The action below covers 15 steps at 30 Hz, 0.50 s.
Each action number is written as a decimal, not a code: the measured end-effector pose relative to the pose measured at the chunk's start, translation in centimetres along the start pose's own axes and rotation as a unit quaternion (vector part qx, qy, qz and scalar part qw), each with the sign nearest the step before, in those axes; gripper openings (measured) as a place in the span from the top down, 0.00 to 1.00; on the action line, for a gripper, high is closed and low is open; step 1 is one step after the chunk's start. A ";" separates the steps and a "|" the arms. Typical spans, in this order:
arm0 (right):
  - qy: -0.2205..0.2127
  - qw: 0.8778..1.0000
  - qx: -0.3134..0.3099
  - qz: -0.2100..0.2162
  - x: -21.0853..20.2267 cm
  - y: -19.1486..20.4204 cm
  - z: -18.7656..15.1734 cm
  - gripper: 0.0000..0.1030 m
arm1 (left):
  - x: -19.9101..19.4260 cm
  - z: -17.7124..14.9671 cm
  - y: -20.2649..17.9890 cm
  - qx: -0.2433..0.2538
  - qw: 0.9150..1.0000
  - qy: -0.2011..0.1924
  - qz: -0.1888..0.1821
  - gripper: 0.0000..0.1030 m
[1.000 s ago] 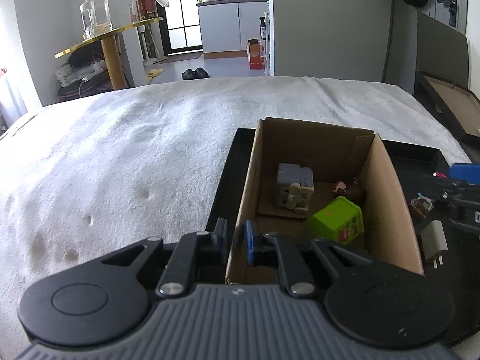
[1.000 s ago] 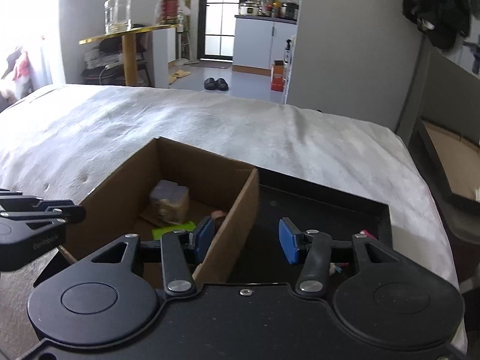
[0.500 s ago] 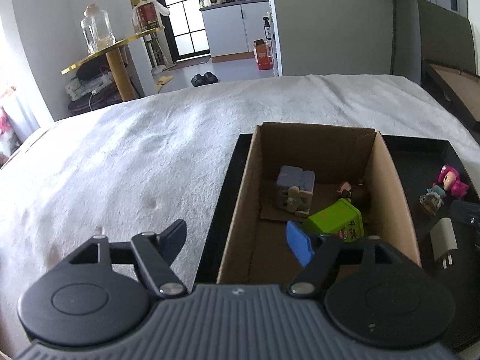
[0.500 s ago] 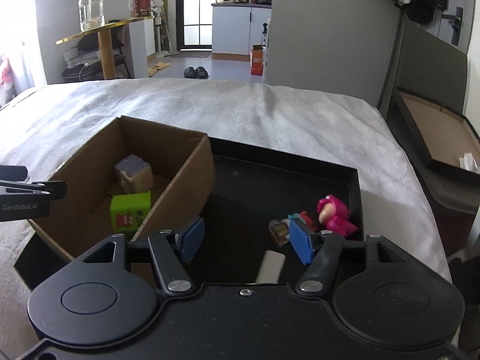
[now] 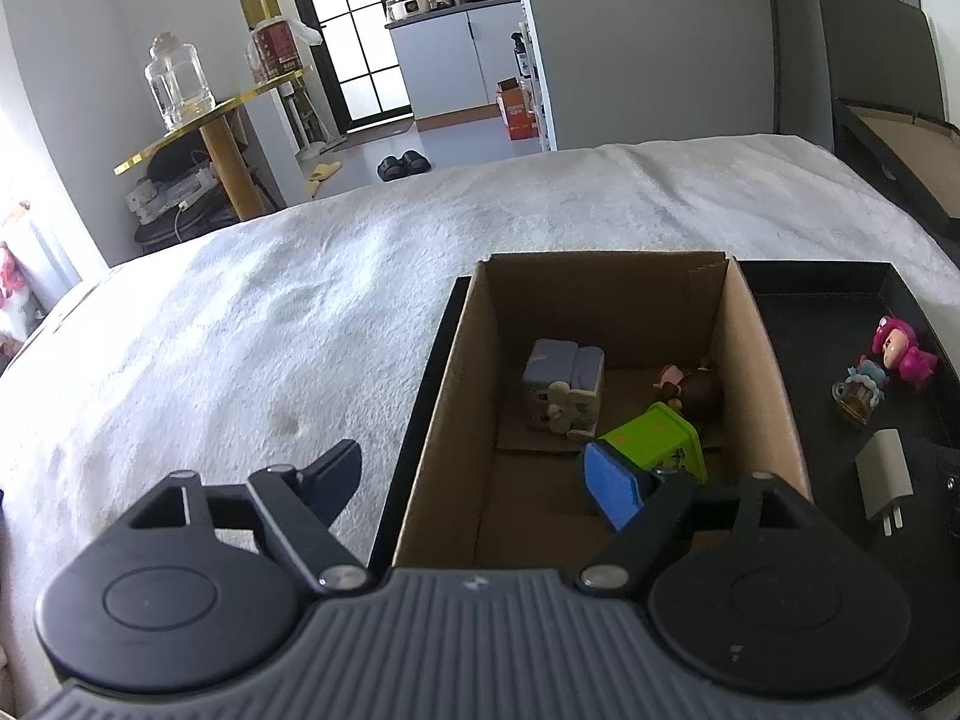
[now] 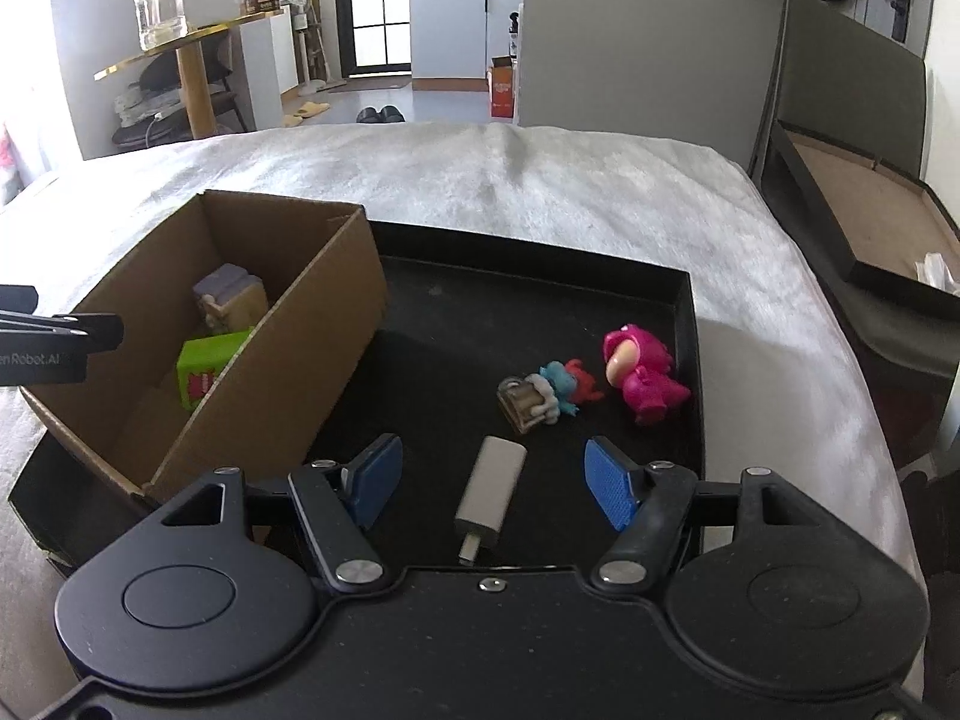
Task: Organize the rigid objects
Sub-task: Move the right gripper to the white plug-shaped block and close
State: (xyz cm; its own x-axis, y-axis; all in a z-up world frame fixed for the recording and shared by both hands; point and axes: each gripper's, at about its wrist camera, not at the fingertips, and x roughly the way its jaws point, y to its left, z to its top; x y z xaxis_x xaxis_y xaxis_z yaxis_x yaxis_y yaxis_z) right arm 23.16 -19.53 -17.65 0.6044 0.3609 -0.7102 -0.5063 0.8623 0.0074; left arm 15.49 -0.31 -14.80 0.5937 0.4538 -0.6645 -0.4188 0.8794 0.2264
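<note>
An open cardboard box [image 5: 606, 294] [image 6: 312, 354] stands at the left end of a black tray [image 5: 840, 306] [image 6: 540, 294]. In it lie a green cube [image 5: 654, 438] [image 6: 207, 369], a lilac and cream block toy [image 5: 561, 384] and a small brown-headed figure [image 5: 690, 387]. On the tray floor lie a pink figure [image 6: 639, 372], a small blue and red figure [image 6: 546, 393] and a white charger [image 6: 492, 489]. My left gripper [image 5: 474, 480] is opening, astride the box's left wall without touching it. My right gripper [image 6: 492, 483] is opening over the charger, pads apart from it.
The tray rests on a white fluffy blanket [image 5: 270, 330]. A black-framed board [image 6: 870, 228] leans beyond the bed's right edge. A gold side table with a glass jar [image 5: 180, 90] stands far left. The left gripper's finger [image 6: 60, 333] shows at the right wrist view's left edge.
My left gripper's jaws went from shut to wide apart. My right gripper swung right from the box to above the tray, sank toward the charger, and its jaws widened.
</note>
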 end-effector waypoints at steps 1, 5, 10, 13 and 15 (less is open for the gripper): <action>0.001 1.000 0.001 -0.001 0.0 -0.2 -0.1 0.35 | 0.0 0.0 -0.1 0.001 1.000 0.000 0.000 0.21; 0.006 1.000 -0.001 -0.002 0.3 -0.6 -0.6 0.35 | -0.1 0.0 -0.3 0.005 1.000 -0.001 0.002 0.20; 0.017 1.000 0.008 0.002 1.4 -1.1 -1.2 0.35 | 0.0 0.0 -0.4 0.005 1.000 -0.001 0.002 0.20; 0.025 0.999 0.019 0.008 2.2 -1.3 -1.4 0.37 | 0.0 0.0 -0.6 0.010 1.000 -0.001 0.001 0.20; 0.031 0.999 0.024 0.012 2.9 -1.3 -1.5 0.40 | 0.1 0.0 -0.7 0.013 1.000 0.000 0.001 0.19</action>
State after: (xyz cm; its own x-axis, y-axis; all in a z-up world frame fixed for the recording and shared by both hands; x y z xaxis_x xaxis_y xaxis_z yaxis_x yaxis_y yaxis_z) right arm 24.66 -20.13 -20.78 0.5517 0.3609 -0.7519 -0.4892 0.8702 0.0588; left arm 15.85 -0.87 -15.02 0.5932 0.4563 -0.6632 -0.4027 0.8816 0.2463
